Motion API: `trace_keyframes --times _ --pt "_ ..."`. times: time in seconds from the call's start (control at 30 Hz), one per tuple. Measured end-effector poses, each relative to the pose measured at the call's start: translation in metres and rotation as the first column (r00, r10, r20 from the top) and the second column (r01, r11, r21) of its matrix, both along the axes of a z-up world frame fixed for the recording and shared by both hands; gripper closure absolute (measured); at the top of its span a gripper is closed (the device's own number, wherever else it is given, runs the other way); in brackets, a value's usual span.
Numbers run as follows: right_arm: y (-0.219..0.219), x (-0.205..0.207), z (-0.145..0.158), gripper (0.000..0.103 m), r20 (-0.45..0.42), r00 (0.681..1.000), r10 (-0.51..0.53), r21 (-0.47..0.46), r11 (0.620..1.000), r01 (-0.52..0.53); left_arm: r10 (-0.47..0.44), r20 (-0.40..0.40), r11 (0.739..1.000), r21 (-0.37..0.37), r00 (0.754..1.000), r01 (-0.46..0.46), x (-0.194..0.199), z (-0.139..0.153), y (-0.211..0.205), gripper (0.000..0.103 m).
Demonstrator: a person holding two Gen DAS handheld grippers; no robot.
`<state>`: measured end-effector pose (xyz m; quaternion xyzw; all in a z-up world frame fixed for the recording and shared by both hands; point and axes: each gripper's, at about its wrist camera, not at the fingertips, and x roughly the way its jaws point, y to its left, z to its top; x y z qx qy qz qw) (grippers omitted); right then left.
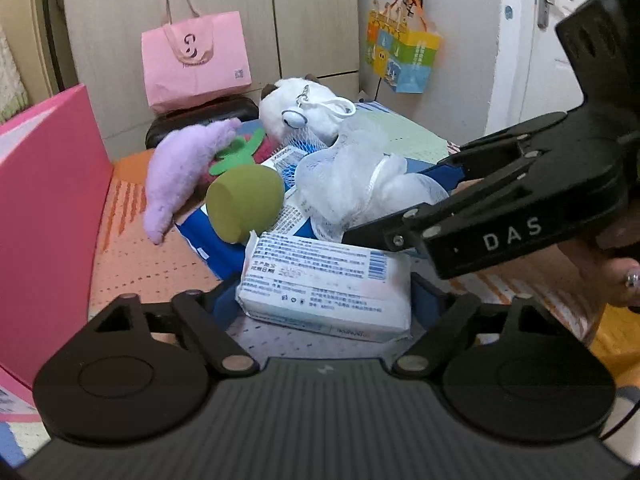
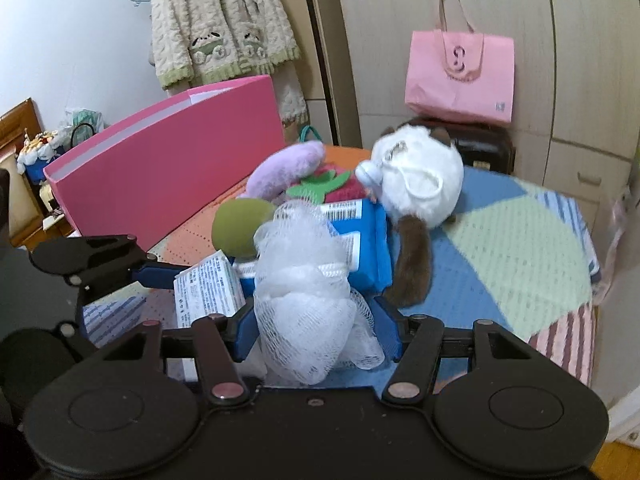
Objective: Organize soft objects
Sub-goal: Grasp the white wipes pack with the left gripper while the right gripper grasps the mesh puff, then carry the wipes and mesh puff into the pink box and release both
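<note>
**Two grippers close in on the soft pile**

At far left stands the pink box (image 1: pixel 48 216), its lid raised and its inside hidden from both cameras, so what it holds cannot be told. It looks like the likely home for the soft things, though that is a judgement only.

Next to it, on the patchwork cover (image 2: pixel 516 248), lies the pile: the purple plush (image 1: pixel 180 172) leans against a green sponge (image 1: pixel 244 200), which rests on blue tissue packs (image 2: pixel 360 240). The white plush toy (image 1: pixel 304 108) sits behind them.

Nearer, the left gripper (image 1: pixel 324 300) has its fingers spread wide on either side of a white wipes packet (image 1: pixel 328 284); whether the pads touch it cannot be told. To do this well, it should close squarely on the packet's short sides, since the wrapper looks slick and the contents will give.

To the right, the right gripper (image 2: pixel 316 320) brackets the white mesh bath puff (image 2: pixel 304 292), jaws fairly wide, with netting spilling over both fingers; a firm grip is not evident. The puff compresses easily, so the fingers should close deep into its core near the cord, not on loose netting, or it may slip free when lifted.

Behind, a pink paper bag (image 1: pixel 196 64) and a colourful gift bag (image 1: pixel 402 56) hang or stand closed to view; their contents are not visible.
</note>
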<state>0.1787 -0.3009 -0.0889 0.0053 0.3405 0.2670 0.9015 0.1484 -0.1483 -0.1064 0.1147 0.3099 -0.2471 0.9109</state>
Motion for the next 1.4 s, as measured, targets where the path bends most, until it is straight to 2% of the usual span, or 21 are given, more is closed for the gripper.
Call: trace_keyframes --times 0.07,0.2,0.4,0.63,0.83,0.93,1.2,1.4 --pt "0.0 -0.001 -0.001 0.041 -0.003 1.0 -0.002 0.013 1.0 0.002 -0.003 0.008 1.0 0.008 1.0 0.003 -0.004 -0.001 0.0 0.021" --pt "0.004 -0.007 0.002 0.057 0.033 0.999 -0.018 -0.008 1.0 0.019 0.002 0.006 1.0 -0.007 1.0 -0.002 -0.009 0.0 0.005 0.022" --pt "0.008 -0.022 0.006 0.068 0.078 0.996 -0.037 -0.043 0.998 0.04 0.016 -0.023 0.999 -0.043 1.0 -0.017 -0.016 0.006 0.02 0.022" --pt "0.01 -0.043 0.009 0.07 0.09 0.994 -0.066 -0.051 0.996 0.07 0.05 -0.08 0.991 -0.123 0.996 -0.06 -0.022 0.015 0.048 0.022" --pt "0.016 -0.068 0.011 0.07 0.085 0.992 -0.095 -0.063 0.993 0.101 0.066 -0.115 0.984 -0.159 0.991 -0.084 -0.03 0.023 0.071 0.022" --pt "0.021 -0.081 0.015 0.07 0.081 0.992 -0.093 -0.073 0.992 0.099 0.068 -0.162 0.979 -0.177 0.984 -0.097 -0.032 0.026 0.083 0.022" --pt "0.051 -0.113 0.032 0.07 0.056 0.998 -0.008 -0.088 0.996 0.013 0.057 -0.263 0.973 -0.2 0.963 -0.112 -0.037 0.028 0.111 0.022" --pt "0.079 -0.126 0.05 0.07 0.04 0.994 0.101 -0.13 0.987 -0.095 0.008 -0.307 0.977 -0.2 0.952 -0.072 -0.043 0.034 0.131 0.022"
